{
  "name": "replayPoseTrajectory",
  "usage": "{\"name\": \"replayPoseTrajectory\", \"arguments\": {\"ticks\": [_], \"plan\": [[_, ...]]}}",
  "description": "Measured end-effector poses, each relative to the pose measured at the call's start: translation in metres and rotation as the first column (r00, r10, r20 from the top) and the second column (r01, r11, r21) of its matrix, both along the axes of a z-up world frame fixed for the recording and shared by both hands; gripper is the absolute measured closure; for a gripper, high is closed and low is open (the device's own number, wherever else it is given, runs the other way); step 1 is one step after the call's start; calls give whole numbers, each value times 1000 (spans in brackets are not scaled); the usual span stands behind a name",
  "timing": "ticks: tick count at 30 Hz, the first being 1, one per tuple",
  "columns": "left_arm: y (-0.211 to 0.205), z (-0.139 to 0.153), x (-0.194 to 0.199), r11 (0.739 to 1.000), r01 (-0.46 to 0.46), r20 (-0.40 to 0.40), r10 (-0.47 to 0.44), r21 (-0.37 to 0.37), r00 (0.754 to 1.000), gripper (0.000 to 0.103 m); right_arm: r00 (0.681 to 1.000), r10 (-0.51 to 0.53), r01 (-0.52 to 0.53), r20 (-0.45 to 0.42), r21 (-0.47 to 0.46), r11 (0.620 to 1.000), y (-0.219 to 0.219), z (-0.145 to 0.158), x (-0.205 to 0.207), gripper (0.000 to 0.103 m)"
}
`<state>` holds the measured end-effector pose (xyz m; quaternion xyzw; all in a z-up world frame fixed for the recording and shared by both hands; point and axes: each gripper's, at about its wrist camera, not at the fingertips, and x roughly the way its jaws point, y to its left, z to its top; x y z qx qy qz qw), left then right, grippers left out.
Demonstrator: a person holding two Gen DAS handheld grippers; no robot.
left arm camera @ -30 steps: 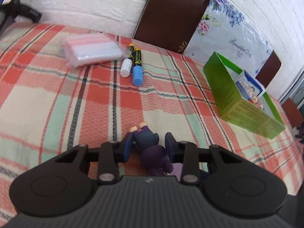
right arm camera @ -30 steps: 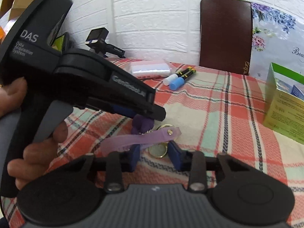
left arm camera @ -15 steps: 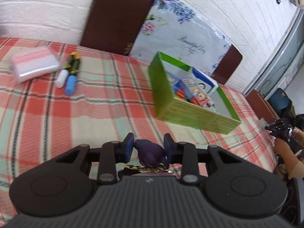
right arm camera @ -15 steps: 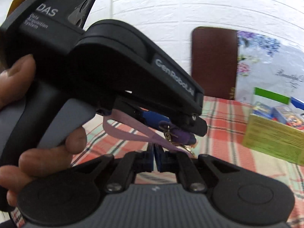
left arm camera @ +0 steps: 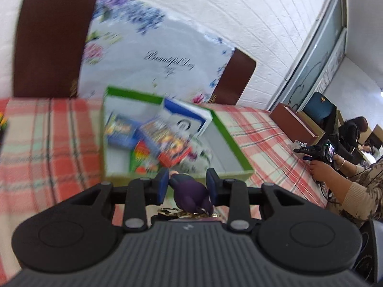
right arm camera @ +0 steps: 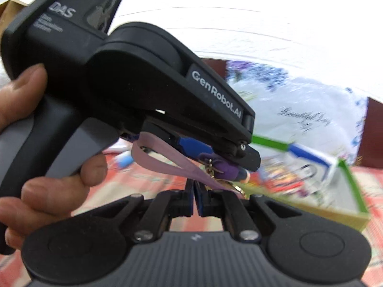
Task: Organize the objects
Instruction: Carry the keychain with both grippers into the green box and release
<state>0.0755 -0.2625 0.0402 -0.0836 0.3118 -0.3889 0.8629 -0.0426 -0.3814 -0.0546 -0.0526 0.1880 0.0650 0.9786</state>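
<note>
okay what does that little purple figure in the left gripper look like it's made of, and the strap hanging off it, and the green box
Purple figure: likely soft rubber or vinyl, matte and smoothly moulded. Strap: a flat lilac band, bending in a loop, probably silicone or faux leather; a gold metal-looking ring joins it. Green box: thin printed cardboard, judging by its flat walls and plain grey inside.

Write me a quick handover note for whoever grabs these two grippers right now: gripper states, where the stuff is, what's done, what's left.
Left hand-held gripper: shut on the purple figure keychain, held in the air just short of the green box; its lilac strap and gold ring hang below.
Right hand-held gripper: shut and empty, just under the strap.
Green box: on the plaid cloth, open, already holding several colourful packs.
Done: keychain picked up and brought to the box.
Left: lower it into the box and release. Only an edge of the markers shows at the far left; anything else outside the box is out of view.
</note>
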Motion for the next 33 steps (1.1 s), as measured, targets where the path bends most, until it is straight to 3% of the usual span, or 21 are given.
{"name": "replayPoseTrajectory", "arguments": {"ticks": [3, 5, 7, 9, 12, 15, 23, 28, 33], "plan": [[-29, 9, 19, 1000, -14, 38, 13, 19, 999, 67, 999, -48, 48, -20, -7, 999, -29, 3, 31, 99], [-44, 11, 35, 994, -79, 74, 74, 68, 995, 65, 996, -81, 80, -39, -25, 996, -46, 1, 57, 95], [-49, 9, 49, 969, -200, 119, 184, 143, 976, 63, 985, -160, 157, -58, -55, 986, -61, -5, 81, 88], [-43, 6, 57, 949, -256, 98, 241, 187, 966, 63, 967, -234, 234, -102, -8, 972, -78, -8, 93, 85], [-30, 1, 46, 940, -269, 121, 247, 210, 961, 61, 958, -265, 277, -106, 127, 952, -91, -12, 78, 77], [-22, -3, 27, 922, -290, 168, 253, 258, 953, 58, 950, -302, 312, -84, 142, 940, -94, -13, 59, 73], [3, -8, -9, 918, -289, 120, 266, 272, 956, 55, 946, -321, 322, -46, 240, 916, -81, -9, -7, 71], [24, -17, -26, 905, -300, 105, 281, 301, 954, 54, 954, -279, 300, -113, 275, 914, -62, -17, -23, 70], [50, -35, -33, 880, -327, 81, 319, 343, 944, 52, 952, -239, 283, -190, 250, 926, -44, -33, -21, 68]]}}
